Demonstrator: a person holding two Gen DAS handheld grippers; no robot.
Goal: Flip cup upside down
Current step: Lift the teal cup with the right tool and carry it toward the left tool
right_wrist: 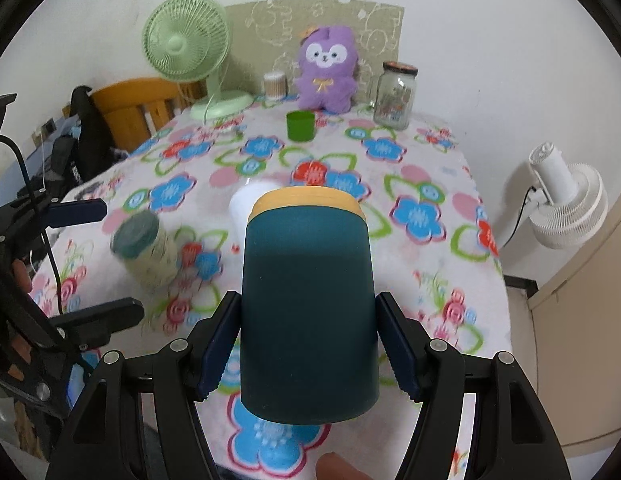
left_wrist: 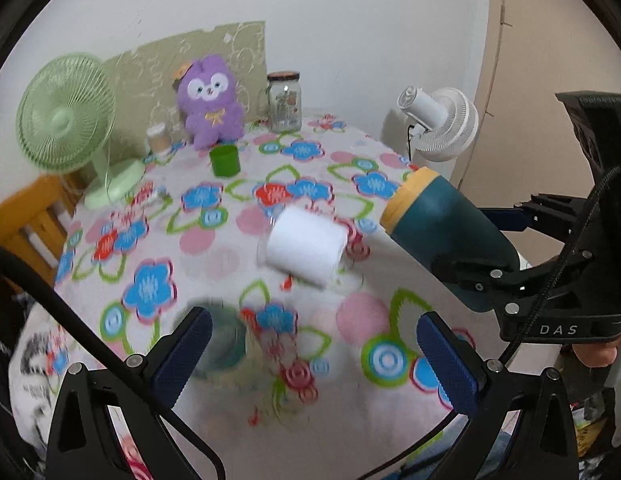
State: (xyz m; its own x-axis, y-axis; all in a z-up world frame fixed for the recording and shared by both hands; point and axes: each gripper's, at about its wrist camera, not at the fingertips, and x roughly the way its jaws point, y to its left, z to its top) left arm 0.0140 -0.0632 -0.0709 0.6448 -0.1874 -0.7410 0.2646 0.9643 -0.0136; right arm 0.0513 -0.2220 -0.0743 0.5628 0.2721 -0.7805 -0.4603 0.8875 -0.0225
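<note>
While the right gripper (right_wrist: 308, 344) held the teal cup (right_wrist: 308, 308) clear of the worktop (left_wrist: 214, 264), its jaws clamped on the lower body, we judged the flip to be mid-rotation: the cup lay tilted, yellow rim band forward. The next move called for further wrist rotation until the rim faced down, then a lowering onto bare cloth. The left gripper (left_wrist: 310, 356) hovered with jaws apart and empty. A white cup (left_wrist: 306, 246) lay on its side just beyond the rim, and a lidded jar (right_wrist: 148, 250) lay left of it; we judged both to crowd the landing spot. A small green cup (right_wrist: 300, 126), purple plush toy (right_wrist: 328, 74), glass jar (right_wrist: 394, 96) and green fan (right_wrist: 186, 38) stood well apart.
</note>
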